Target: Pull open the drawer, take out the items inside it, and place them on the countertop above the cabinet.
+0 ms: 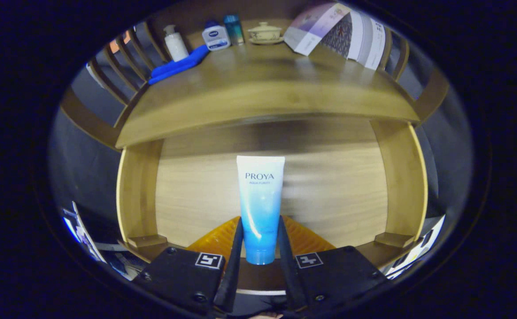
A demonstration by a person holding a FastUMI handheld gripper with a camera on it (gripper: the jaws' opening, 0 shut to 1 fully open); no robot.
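Note:
A white-to-blue cosmetic tube (260, 190) stands upright with its cap down between my two black fingers. My gripper (260, 223) is shut on the tube's lower part, and both fingers press its sides. Behind the tube lies the open wooden drawer (139, 195), whose pale bottom board shows bare around the tube. The wooden countertop (263, 88) spreads above and beyond the drawer.
Along the countertop's back stand a white pump bottle (175, 43), a small white-and-blue bottle (215, 36), a blue can (233, 29) and a lidded ceramic cup (265, 33). A blue soft item (176, 65) lies at back left, booklets (342, 31) at back right. An orange ribbed surface (214, 241) shows behind the fingers.

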